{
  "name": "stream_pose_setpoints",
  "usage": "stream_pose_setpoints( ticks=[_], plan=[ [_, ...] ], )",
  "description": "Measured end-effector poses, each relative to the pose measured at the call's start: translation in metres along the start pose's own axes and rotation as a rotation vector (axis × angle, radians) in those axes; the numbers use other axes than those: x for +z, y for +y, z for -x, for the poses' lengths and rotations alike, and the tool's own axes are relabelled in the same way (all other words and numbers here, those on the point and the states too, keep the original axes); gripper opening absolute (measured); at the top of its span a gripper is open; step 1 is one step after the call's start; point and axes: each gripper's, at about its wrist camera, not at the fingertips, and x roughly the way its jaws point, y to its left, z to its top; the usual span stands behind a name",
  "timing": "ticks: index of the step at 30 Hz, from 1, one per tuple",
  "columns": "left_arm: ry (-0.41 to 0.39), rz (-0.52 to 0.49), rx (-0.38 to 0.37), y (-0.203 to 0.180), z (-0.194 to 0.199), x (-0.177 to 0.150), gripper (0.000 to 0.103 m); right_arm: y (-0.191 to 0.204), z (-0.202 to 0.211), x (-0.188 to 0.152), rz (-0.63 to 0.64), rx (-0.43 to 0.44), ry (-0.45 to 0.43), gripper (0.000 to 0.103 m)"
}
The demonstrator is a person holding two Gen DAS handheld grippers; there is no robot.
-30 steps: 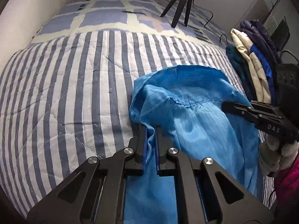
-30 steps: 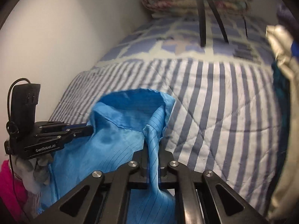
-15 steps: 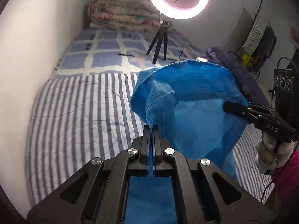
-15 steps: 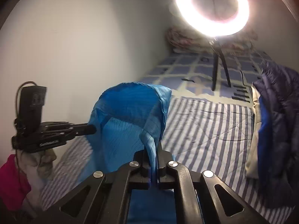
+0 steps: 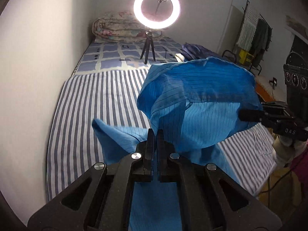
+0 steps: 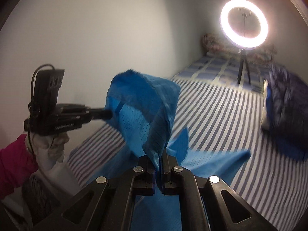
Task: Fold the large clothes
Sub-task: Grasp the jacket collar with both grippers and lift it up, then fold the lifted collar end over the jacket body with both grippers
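Note:
A large bright-blue garment (image 5: 196,104) with thin dark pinstripes hangs in the air over the striped bed (image 5: 92,104), billowing between the two grippers. My left gripper (image 5: 155,134) is shut on one edge of it, and the cloth runs down between its fingers. My right gripper (image 6: 161,154) is shut on another edge of the blue garment (image 6: 142,104). Each gripper shows in the other's view: the right gripper (image 5: 242,114) at the right, the left gripper (image 6: 107,114) at the left, held by a gloved hand (image 6: 48,150) with a pink sleeve. The garment's lower part trails toward the bed.
A lit ring light on a small tripod (image 5: 156,9) stands on the bed's far checked part, a rolled quilt (image 5: 117,27) behind it. A heap of dark blue clothes (image 6: 286,111) lies at the bed's right side. A white wall (image 5: 38,57) runs along the left.
Both grippers have risen and pulled back from the bed, lifting the blue garment off the striped cover into the air. The ring light and back wall have come into view.

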Motion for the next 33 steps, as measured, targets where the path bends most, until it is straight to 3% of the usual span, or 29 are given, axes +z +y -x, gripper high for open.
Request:
stream_pose_setpoints(
  ticks=[4,13,16,20,26,28,29,30,33],
  plan=[
    [0.05,0.006,-0.004,-0.01,0.013,-0.059,0.0,0.029,-0.002,-0.064,-0.015,0.008,0.073,0.001],
    [0.231,0.031,0.025,-0.017,-0.003,-0.178,0.0,0.056,-0.024,-0.146,-0.032,-0.02,0.195,0.001],
    [0.275,0.025,0.017,-0.021,-0.003,-0.198,0.0,0.06,-0.029,-0.16,0.012,-0.044,0.238,0.003],
    [0.287,-0.015,0.014,-0.029,0.016,-0.21,0.0,0.059,-0.014,-0.17,0.025,-0.029,0.249,0.026],
    [0.209,0.104,-0.034,-0.009,0.078,-0.215,0.001,0.043,0.048,-0.17,-0.06,0.088,0.135,0.032],
    [0.171,0.151,-0.036,0.0,0.09,-0.206,0.025,0.027,0.058,-0.165,-0.106,0.047,0.091,0.037],
    [0.161,0.176,-0.035,0.007,0.089,-0.201,0.056,0.017,0.06,-0.162,-0.13,0.006,0.078,0.041],
    [0.144,0.222,-0.033,0.016,0.087,-0.194,0.066,0.005,0.058,-0.159,-0.165,-0.046,0.063,0.046],
    [0.15,0.342,-0.066,0.042,0.065,-0.175,0.066,-0.032,0.046,-0.156,-0.298,-0.103,0.046,0.055]
  ],
)
